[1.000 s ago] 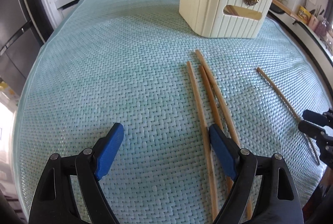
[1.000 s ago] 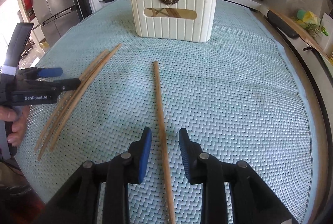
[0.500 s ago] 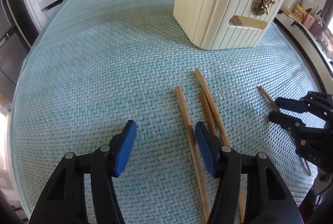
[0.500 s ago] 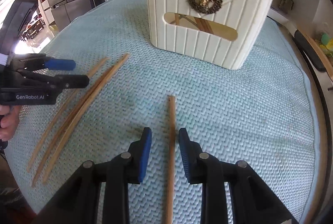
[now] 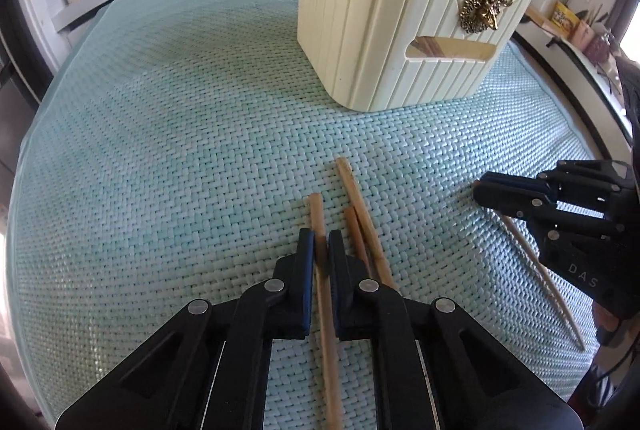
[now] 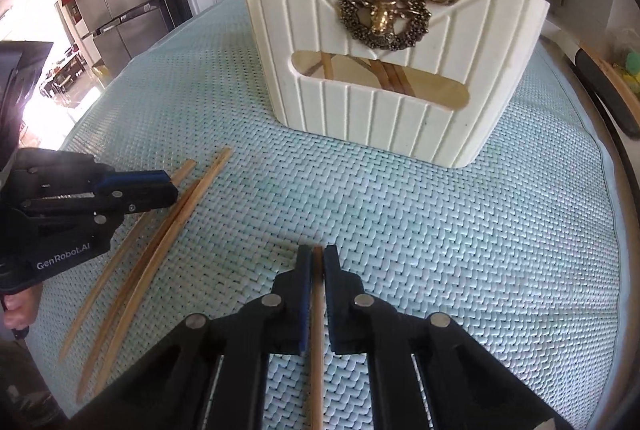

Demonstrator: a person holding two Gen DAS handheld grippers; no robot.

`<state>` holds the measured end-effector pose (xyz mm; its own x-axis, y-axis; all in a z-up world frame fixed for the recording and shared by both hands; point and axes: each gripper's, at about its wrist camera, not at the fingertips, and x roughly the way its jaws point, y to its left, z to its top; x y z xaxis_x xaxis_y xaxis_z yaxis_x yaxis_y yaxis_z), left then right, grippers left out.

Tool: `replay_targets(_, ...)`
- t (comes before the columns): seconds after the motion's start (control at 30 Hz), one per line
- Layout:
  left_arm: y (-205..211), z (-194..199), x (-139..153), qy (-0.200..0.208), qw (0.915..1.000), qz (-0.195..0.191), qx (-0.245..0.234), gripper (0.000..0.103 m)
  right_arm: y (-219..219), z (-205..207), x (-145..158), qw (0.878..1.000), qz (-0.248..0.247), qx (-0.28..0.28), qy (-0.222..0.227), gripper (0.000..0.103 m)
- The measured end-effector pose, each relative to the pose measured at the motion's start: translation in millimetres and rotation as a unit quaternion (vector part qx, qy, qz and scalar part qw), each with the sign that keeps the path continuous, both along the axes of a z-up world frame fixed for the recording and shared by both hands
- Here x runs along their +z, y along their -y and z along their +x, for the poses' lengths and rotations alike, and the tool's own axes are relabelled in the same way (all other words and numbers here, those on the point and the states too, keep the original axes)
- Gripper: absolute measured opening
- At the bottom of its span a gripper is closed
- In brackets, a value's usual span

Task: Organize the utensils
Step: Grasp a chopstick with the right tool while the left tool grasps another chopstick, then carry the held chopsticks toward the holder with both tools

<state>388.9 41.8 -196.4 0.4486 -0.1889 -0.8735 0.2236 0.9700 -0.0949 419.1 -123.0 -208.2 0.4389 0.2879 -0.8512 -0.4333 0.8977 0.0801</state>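
Both tools are clamped on a chopstick each: the left tool (image 5: 319, 250) pinches the leftmost chopstick (image 5: 325, 318) of the three near the bench's (image 5: 168, 134) near-left, the right tool (image 6: 317, 262) grips the lone chopstick (image 6: 317, 342). The holder (image 6: 384, 70) sits far, well apart. Risk, I'd guess: both grips sit near the tips (long tails trailing), so the sticks could pivot or slip when lifted, and the left one might drag its two neighbours (image 5: 366, 226).

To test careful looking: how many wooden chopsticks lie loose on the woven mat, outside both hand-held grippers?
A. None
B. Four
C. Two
C: two loose wooden chopsticks lie on the pale green woven mat beside the left hand-held gripper, which is shut on a third; the right hand-held gripper is shut on a fourth.
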Motion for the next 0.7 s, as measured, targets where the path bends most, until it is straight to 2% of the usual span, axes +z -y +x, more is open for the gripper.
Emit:
replay_targets(0.17, -13.2, -8.1, 14.5, 0.018, 0.9995, -0.020, 0.019, 0.004, 25.1, -6.0, 23.9, 0.998, 0.065, -0.019, 0.017, 0.006)
replay_targets(0.37, -25.5, -39.1, 68.6, 0.078, 0.9955, -0.048, 0.026, 0.005, 48.7, -26.7, 77.6, 0.989, 0.127, -0.027, 0.064, 0.006)
replay_targets(0.53, -32.3, -65.8, 114.0, 0.124, 0.9891, -0.074, 0.030, 0.004, 55.5, -48.6, 121.2, 0.981, 0.159, -0.026, 0.109, 0.006)
replay_targets(0.7, -33.8, -84.1, 142.8, 0.161, 0.9816, -0.097, 0.034, 0.004, 68.3, -85.2, 145.6, 0.972, 0.180, -0.022, 0.148, 0.006)
